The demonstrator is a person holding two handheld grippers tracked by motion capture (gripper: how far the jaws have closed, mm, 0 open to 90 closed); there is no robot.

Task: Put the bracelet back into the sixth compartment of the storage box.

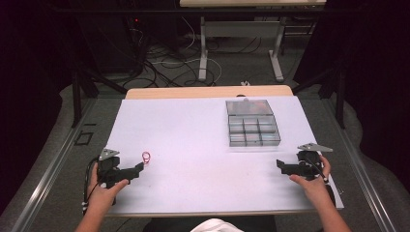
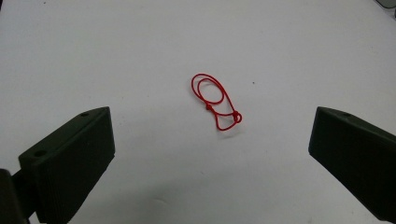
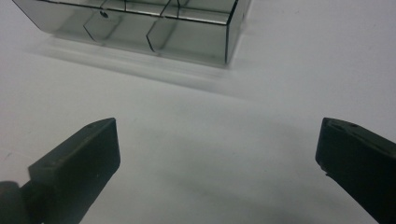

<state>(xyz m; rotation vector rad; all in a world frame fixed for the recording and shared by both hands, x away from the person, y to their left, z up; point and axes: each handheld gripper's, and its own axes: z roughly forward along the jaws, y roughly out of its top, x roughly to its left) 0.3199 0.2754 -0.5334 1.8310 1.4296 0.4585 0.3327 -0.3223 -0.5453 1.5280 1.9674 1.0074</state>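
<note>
Left hand-held gripper (image 1: 140, 167) wide apart by red string (image 1: 146, 156), white table (image 1: 193, 159), dark room

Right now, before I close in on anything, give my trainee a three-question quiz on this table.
1. True or false: the left gripper has its fingers closed on the red string loop.
2. Which gripper faces the clear compartment box: A) left, B) right?
3. Fill in: the red string loop lies on the white ____.

Key
1. False: the fingers stand wide apart and the loop lies free ahead of them.
2. B: the box fills the top of the right gripper view.
3. Table.
</note>
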